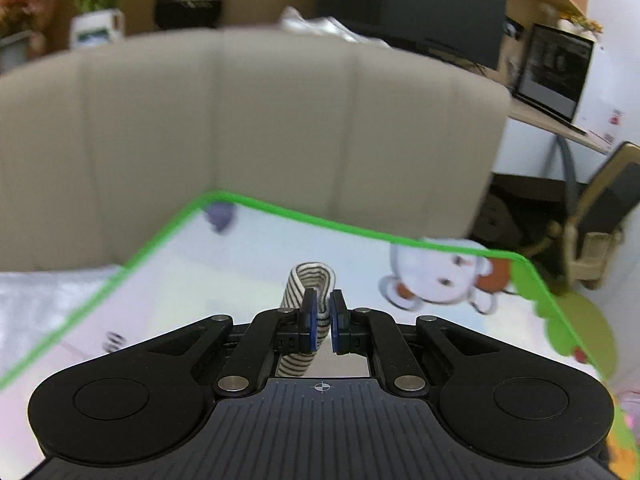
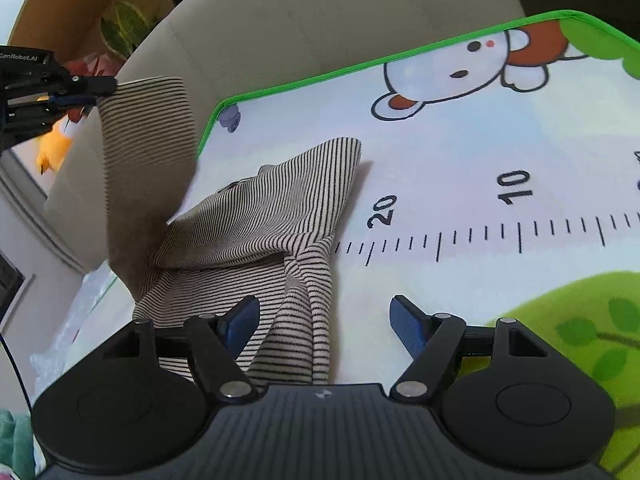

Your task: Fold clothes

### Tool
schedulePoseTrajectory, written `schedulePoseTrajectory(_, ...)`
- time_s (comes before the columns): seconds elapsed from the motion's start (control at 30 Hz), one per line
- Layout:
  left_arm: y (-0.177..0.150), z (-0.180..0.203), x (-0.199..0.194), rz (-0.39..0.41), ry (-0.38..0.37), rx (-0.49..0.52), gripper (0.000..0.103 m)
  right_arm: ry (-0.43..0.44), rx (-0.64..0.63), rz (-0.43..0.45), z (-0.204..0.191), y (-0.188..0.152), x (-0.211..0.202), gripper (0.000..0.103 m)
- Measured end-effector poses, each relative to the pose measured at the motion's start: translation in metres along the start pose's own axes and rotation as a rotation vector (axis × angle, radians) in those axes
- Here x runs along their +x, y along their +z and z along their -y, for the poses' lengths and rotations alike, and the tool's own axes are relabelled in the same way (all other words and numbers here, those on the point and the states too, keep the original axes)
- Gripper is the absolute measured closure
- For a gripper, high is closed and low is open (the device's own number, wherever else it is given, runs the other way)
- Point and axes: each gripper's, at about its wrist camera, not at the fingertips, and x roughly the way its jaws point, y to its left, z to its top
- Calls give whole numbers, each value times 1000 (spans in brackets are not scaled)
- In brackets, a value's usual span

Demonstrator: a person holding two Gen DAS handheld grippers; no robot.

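Observation:
A beige garment with thin black stripes [image 2: 256,224] lies bunched on a cartoon play mat [image 2: 460,160]. My left gripper [image 1: 324,312] is shut on a fold of the striped garment [image 1: 310,280], which loops up between its blue pads. In the right wrist view the left gripper [image 2: 102,90] holds one end of the cloth lifted high at the far left, so a panel hangs down from it. My right gripper [image 2: 324,312] hovers low and open over the near edge of the garment; its left finger [image 2: 240,320] is over the cloth and nothing is pinched.
A beige sofa back [image 1: 240,120] rises right behind the green-edged mat [image 1: 320,222]. A desk with a laptop [image 1: 556,72] and a chair [image 1: 600,208] stand to the right. Printed ruler marks [image 2: 500,236] and a cartoon bear [image 2: 452,72] cover the mat.

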Motion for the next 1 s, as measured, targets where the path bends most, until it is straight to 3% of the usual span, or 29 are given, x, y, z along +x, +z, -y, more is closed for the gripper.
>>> schedulePoseTrajectory(0.1, -4, 11, 11, -32, -47, -27, 92, -6, 30, 9, -1, 1, -6, 28)
schedulePoseTrajectory(0.23, -5, 7, 10, -44, -50, -46, 89, -18, 42, 31, -11, 13, -11, 28)
schedulePoseTrajectory(0.3, -11, -5, 4, -45, -21, -30, 75, -26, 19, 41, -22, 22, -12, 28)
schedulePoseTrajectory(0.4, -19, -23, -4, -45, 21, -5, 64, -37, -15, 57, -38, 36, -14, 29)
schedulePoseTrajectory(0.47, -25, -35, -9, -46, 49, 11, 56, -44, -38, 68, -49, 45, -15, 48)
schedulePoseTrajectory(0.57, -50, -55, -5, -57, 105, 77, 39, -70, -139, 59, -76, 69, -11, 59)
schedulePoseTrajectory(0.6, -60, -62, -1, -64, 127, 106, 30, -80, -168, 43, -85, 77, -6, 59)
schedulePoseTrajectory(0.7, -92, -83, 8, -79, 172, 178, 22, -131, -246, -47, -109, 101, 22, 59)
schedulePoseTrajectory(0.83, -126, -111, 18, -113, 147, 177, 9, -248, -318, -182, -123, 112, 87, 56)
schedulePoseTrajectory(0.93, -137, -125, 26, -174, 112, 120, 8, -279, -322, -173, -122, 110, 107, 53)
schedulePoseTrajectory(1.0, -138, -131, 29, -185, 104, 101, 8, -256, -316, -123, -124, 117, 98, 65)
